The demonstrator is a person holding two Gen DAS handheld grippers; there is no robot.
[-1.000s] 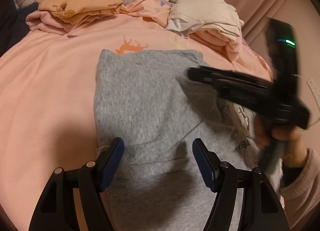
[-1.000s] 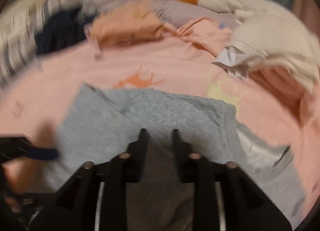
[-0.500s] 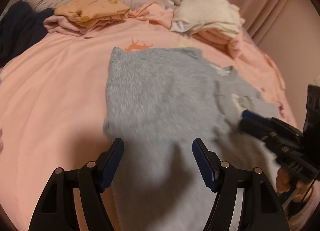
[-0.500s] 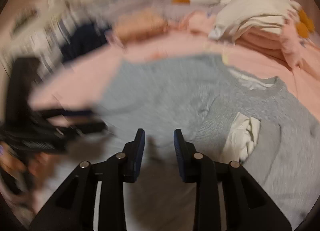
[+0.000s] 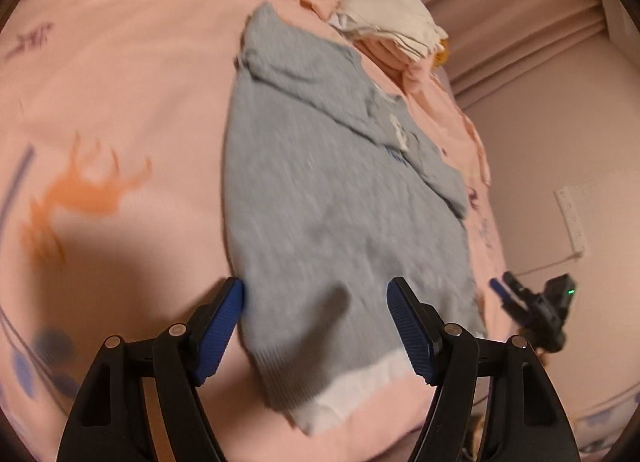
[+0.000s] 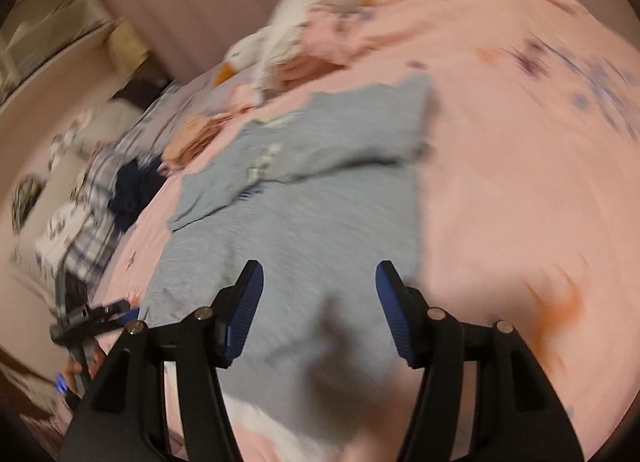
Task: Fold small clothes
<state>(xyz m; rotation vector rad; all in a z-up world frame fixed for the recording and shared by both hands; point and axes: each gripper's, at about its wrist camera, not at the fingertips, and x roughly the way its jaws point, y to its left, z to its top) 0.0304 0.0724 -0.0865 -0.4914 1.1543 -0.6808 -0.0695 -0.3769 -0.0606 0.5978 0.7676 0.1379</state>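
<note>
One grey sweater [image 5: 336, 198] flat mid-bed [image 5: 120, 102], sleeves folded in, two claws, left claw [image 5: 316, 326] and right claw [image 6: 320, 310], opening, pinching nothing, one plush goose [image 6: 304, 18], blurred.

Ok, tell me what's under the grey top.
The grey top lies flat on the pink sheet. White fabric peeks out at its hem. Anything else beneath is covered.
</note>
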